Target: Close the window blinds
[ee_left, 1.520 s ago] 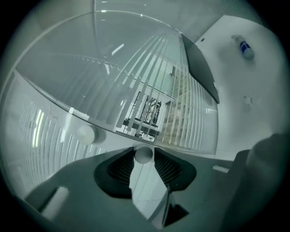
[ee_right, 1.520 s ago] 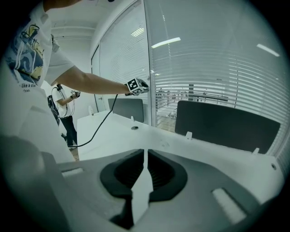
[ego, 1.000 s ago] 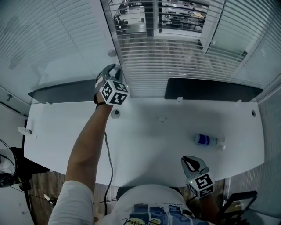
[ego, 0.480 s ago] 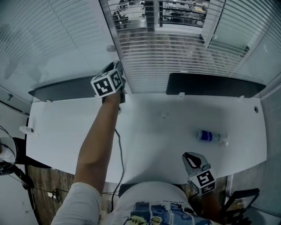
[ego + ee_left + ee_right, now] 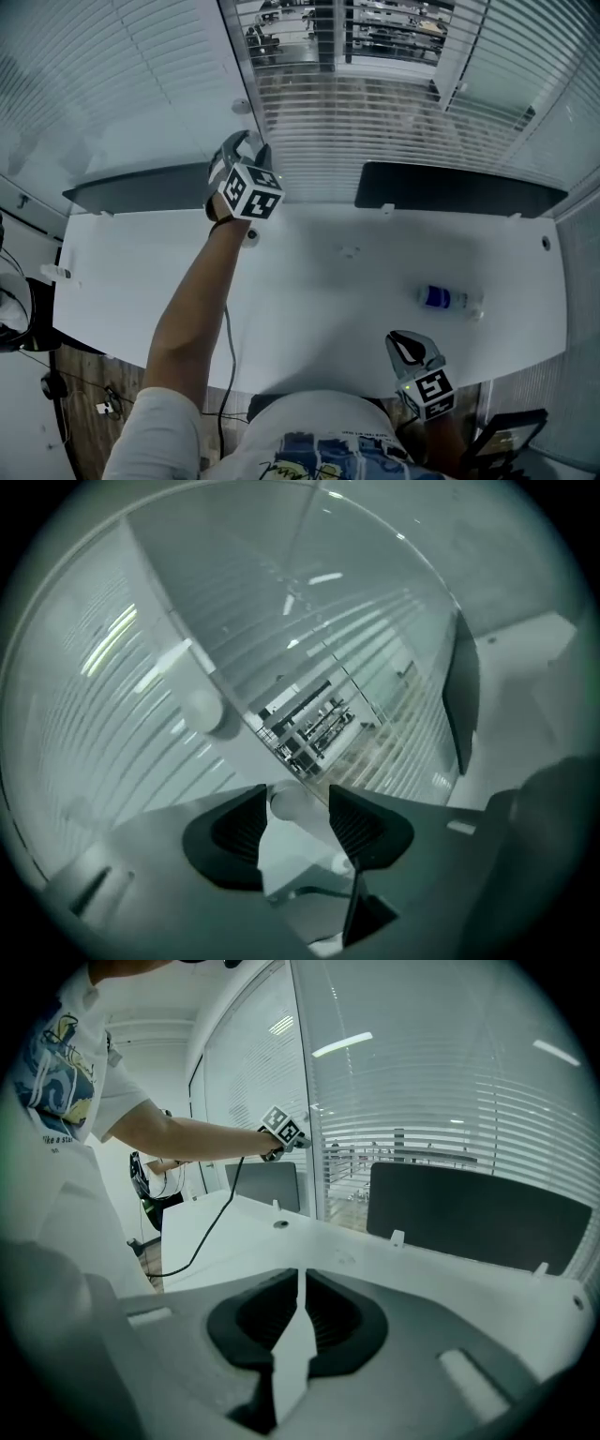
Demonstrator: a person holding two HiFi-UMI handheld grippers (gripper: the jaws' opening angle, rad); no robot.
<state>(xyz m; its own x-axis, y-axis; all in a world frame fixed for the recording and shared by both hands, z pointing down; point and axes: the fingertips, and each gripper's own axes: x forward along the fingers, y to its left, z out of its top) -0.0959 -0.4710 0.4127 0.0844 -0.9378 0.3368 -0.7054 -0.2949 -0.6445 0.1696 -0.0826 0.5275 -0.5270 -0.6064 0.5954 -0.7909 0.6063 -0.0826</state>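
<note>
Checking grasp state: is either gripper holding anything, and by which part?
Nothing held. Left gripper jaws just opened, white knob between them; right gripper shut, empty.

Smooth, matt white top to the desk [image 5: 309,300], with dark, matt panels [image 5: 459,192] along its far edge and a clear plastic bottle [image 5: 448,298] lying towards its right end. Beyond the desk, thin pale blind slats [image 5: 375,122] with a faint sheen, glossy reflective glass [image 5: 403,1082], and a wand tip [image 5: 292,803] of smooth white plastic. Left of the desk, brown wood-grain floor [image 5: 82,375]; at its near edge, soft printed cloth of a shirt [image 5: 328,441].
</note>
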